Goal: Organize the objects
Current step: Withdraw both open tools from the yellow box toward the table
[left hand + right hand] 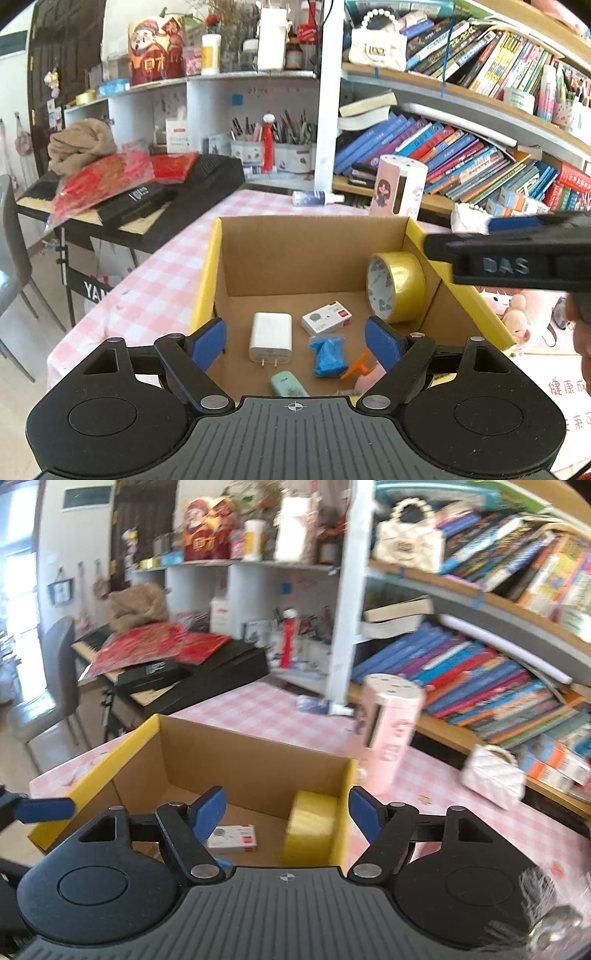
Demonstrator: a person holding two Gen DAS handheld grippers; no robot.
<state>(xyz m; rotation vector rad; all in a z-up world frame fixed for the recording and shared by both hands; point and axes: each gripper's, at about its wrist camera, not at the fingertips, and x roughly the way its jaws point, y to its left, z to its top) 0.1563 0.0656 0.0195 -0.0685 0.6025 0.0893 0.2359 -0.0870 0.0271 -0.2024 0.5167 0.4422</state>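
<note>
A: Left gripper (295, 341), blue pads: jaws spread wide, nothing btwn them. It hangs over the near end of the open brown cardboard box with yellow rim (207, 273), pointing down into it.

B: Right gripper (287, 810)?

A: Also open, empty. Sits above the box's right side; the yellow roll of tape on edge (312, 829) stands just beyond its pads, against the right wall.

B: Box contents?

A: On the floor: white plug-in charger block (270, 338), small white carton w/ red label (326, 318), crumpled blue wrapper (328, 356), mint-green oval case (289, 384), orange-and-pink item (364, 369) partly hidden by the right-hand pad.

B: Left outside?

A: Tall pink cylinder w/ cartoon print (389, 727), upright on the pink-check tablecloth (273, 716), beyond the box's far right corner. Long axis vertical. Right gripper looks nearer; prob. its pick. Judgement only.
</note>
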